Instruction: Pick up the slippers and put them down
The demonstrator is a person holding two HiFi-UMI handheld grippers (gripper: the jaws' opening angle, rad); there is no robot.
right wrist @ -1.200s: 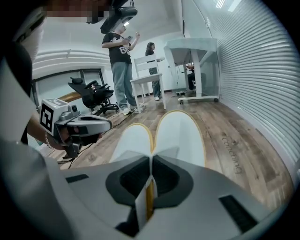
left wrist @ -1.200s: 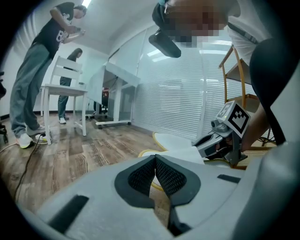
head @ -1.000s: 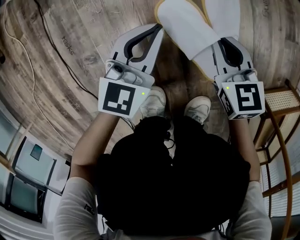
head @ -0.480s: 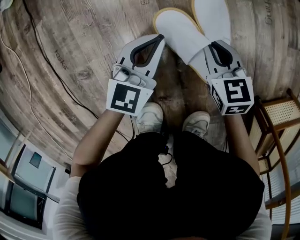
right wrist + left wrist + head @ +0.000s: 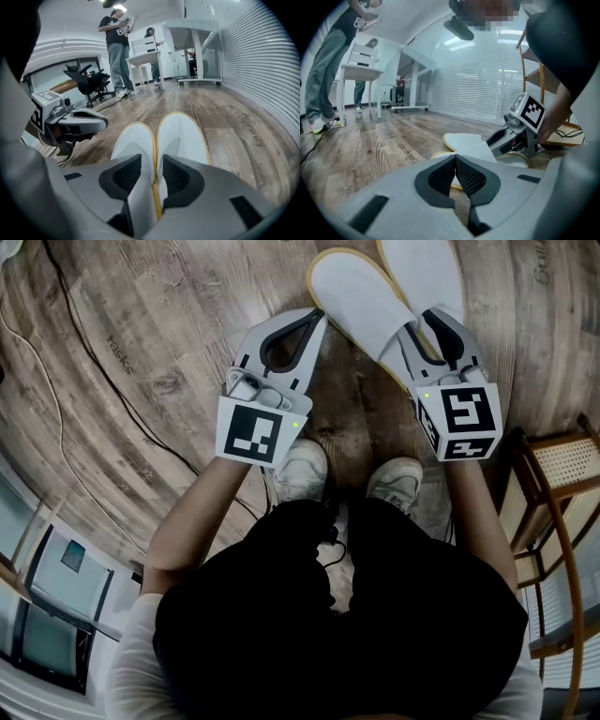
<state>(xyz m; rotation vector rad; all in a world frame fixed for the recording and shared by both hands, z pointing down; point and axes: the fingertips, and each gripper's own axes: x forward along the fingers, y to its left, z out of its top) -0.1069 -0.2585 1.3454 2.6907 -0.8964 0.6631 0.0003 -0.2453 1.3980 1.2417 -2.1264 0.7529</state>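
The right gripper's (image 5: 433,322) jaws have just been opening and stand apart around the touching inner edges of two white slippers (image 5: 361,301), which lie side by side on the wooden floor (image 5: 169,324). The left gripper (image 5: 314,317), jaws together and empty, hovers just beside them.

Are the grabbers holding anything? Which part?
Nothing is held. The right gripper's jaws have just opened, and the slippers' near ends lie loose between them. The left gripper is shut and empty.

Office: white desks (image 5: 190,26), swivel chair (image 5: 89,82), window blinds (image 5: 473,79).
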